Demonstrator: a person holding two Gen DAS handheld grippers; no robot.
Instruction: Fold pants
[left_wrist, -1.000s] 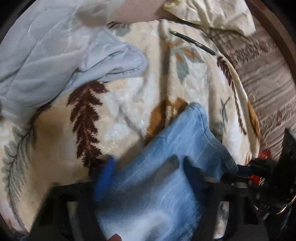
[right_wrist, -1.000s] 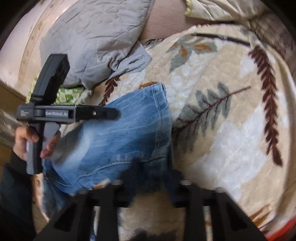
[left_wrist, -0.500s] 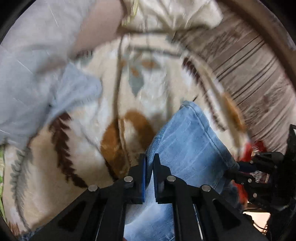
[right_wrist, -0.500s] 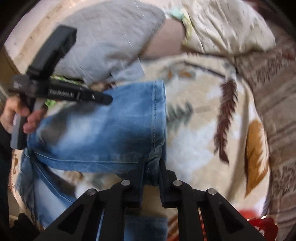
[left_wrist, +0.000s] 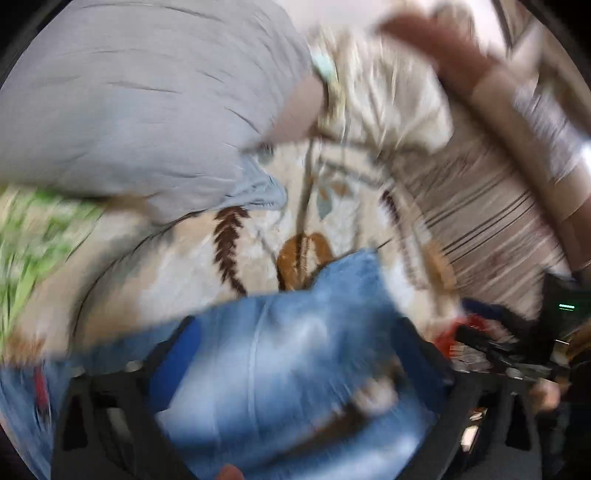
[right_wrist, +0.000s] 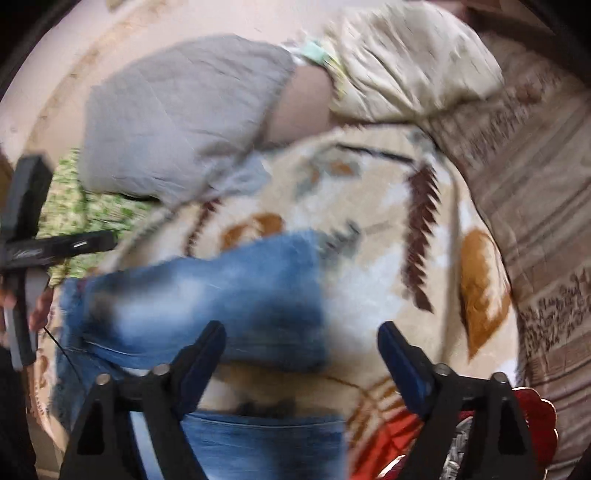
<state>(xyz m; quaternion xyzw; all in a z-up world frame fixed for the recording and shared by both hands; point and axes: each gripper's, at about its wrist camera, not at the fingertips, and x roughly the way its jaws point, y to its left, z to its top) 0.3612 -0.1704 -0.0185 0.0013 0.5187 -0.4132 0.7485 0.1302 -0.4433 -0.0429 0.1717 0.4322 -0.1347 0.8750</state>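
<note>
Leaf-patterned blanket (right_wrist: 373, 236) covers the bed; the pants (right_wrist: 207, 295) lie doubled near its front edge. Our right tool (right_wrist: 301, 350) is spread apart, empty; our left tool (left_wrist: 295, 347) straddles denim, fingers apart. We should press the fold flat, edges aligned.

A bed carries a plush cream blanket with brown and orange leaf print (right_wrist: 369, 229). Folded blue denim pants (right_wrist: 207, 291) lie on it at 7 o'clock. A grey quilted pillow (right_wrist: 177, 118) sits at 11 o'clock, a cream crinkled pillow (right_wrist: 406, 62) at 1 o'clock.
</note>
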